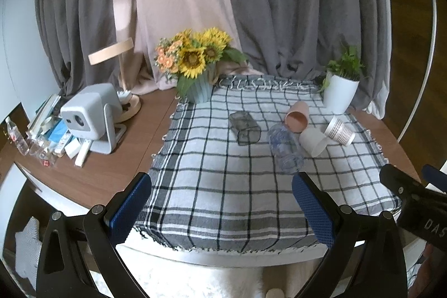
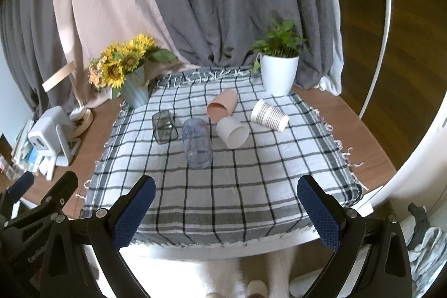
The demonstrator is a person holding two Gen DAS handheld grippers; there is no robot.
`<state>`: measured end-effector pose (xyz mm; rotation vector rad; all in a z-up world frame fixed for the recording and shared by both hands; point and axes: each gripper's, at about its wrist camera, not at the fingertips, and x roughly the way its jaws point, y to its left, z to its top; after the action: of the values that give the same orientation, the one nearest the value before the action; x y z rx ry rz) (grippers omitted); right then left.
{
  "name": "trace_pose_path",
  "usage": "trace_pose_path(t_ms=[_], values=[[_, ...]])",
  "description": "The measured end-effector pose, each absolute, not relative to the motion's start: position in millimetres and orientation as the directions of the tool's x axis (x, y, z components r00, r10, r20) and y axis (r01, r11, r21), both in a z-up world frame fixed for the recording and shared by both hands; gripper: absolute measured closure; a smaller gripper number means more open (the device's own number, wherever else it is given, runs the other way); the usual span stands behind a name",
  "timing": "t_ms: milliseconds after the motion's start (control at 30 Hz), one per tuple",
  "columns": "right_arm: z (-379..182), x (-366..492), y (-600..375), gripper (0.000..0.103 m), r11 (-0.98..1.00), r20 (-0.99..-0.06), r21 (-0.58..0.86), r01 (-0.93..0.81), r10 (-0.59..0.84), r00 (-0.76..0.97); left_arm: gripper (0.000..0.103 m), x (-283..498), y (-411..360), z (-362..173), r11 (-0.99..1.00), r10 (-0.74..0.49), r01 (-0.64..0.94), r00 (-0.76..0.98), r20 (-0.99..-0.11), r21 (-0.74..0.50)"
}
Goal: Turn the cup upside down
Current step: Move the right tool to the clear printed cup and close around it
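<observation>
5 cups (image 2: 197, 142) lie tipped over on the checked cloth (image 2: 223, 200)

Grey and pale pink curtains (image 1: 223, 4) fill the upper frame behind a brown wooden table (image 1: 106, 164) at lower left, a checked cloth (image 2: 223, 186) across the centre, and dark wooden floor (image 2: 405, 32) at right.

Five cups (image 2: 197, 141) lie tipped on sides, clustered mid checked cloth (image 2: 251, 186): clear, smoky, pink, white, patterned.
</observation>
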<state>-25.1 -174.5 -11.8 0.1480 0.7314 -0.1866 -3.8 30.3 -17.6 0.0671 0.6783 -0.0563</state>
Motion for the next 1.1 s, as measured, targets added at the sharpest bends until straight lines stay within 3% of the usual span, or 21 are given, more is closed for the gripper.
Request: trace_pose_path(t_ms=[567, 1100], values=[[-60.9, 100.9, -164.4, 0.001, 0.991, -0.747, 0.134, -0.025, 0.118, 0.654, 0.000, 89.7, 34.8, -63.0, 0.996, 0.094, -0.061, 0.665, -0.741, 0.072], [-147.8, 226.6, -164.3, 0.008, 0.982, -0.884, 0.161, -0.094, 0.186, 0.430, 0.000, 180.6, 25.6, -128.2, 0.985, 0.151, -0.144, 0.495, -0.856, 0.091]])
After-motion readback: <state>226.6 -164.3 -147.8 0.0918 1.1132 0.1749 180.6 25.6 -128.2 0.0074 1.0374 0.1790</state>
